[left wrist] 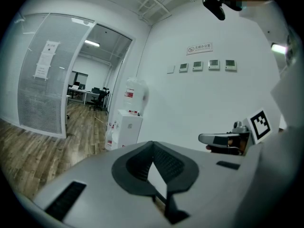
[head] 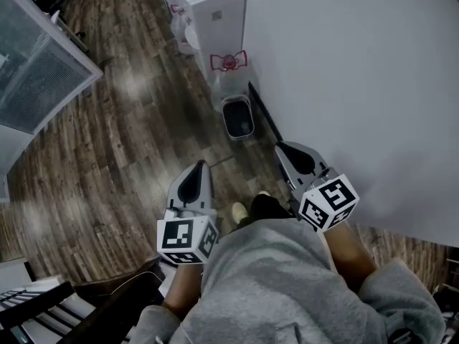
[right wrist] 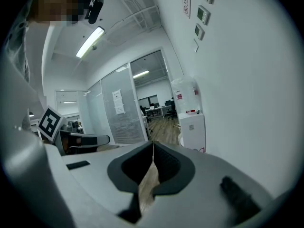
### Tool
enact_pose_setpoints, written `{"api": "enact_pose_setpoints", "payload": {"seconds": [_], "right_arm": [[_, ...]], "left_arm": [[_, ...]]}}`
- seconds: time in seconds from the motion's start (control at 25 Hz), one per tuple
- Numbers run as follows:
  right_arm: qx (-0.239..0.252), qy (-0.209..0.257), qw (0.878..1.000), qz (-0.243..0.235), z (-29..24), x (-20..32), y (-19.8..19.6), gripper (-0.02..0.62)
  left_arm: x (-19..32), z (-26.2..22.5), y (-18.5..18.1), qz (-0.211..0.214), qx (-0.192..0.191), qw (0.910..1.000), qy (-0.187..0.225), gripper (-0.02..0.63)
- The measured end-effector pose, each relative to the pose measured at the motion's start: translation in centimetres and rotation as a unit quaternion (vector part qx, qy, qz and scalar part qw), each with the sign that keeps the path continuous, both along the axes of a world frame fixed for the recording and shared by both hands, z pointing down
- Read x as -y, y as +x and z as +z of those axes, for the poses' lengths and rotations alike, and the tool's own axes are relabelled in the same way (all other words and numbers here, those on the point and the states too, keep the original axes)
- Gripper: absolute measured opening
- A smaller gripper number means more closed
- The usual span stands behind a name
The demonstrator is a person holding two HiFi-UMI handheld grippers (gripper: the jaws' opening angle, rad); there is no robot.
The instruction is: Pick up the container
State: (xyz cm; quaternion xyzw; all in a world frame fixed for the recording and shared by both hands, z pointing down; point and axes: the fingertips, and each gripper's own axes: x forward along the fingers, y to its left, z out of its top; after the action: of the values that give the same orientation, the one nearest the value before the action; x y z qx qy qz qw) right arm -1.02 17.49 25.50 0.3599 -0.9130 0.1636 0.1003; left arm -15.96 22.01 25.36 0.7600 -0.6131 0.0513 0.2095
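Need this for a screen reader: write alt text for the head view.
A person in a grey sweatshirt holds a shut, empty left tool and right tool above a wood floor. Ahead, a dark container sits on the floor by a white wall, a water dispenser beyond it.

Glossy wood-plank floor [head: 107,156], matt white wall [head: 358,84], smooth dark plastic container [head: 237,117].

left tool [head: 201,165], right tool [head: 280,147]: over wood floor [head: 122,156] | container [head: 238,117]: on floor, beside white wall [head: 358,70]
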Motion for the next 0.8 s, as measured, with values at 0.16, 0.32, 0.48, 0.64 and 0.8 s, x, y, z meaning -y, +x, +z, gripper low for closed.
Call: {"api": "enact_pose_setpoints", "payload": {"seconds": [0.16,0.32,0.48,0.64,0.8], "right_arm": [[-0.001,0.003,1.0,0.0,0.2,1.0,-0.2,0.026],[-0.003,0.008,1.0,-0.003,0.4,2.4,-0.2,0.025],[-0.006,0.015,1.0,0.0,1.1,5.2,0.2,0.025],[-0.002,0.008,1.0,0.009,1.5,8.8,1.0,0.025],[-0.002,-0.002,1.0,0.015,2.2,13.0,1.4,0.025]], "left_arm": [[0.9,0.5,0.0,0.002,-0.002,1.0,-0.004,0.012],[2.2,0.4,0.1,0.003,0.001,1.0,-0.001,0.012],[4.6,0.7,-0.1,0.0,0.007,1.0,-0.002,0.012],[7.8,1.0,0.2,0.005,0.011,0.9999,-0.006,0.012],[12.3,1.6,0.6,0.011,0.016,0.9997,-0.016,0.012]]}}
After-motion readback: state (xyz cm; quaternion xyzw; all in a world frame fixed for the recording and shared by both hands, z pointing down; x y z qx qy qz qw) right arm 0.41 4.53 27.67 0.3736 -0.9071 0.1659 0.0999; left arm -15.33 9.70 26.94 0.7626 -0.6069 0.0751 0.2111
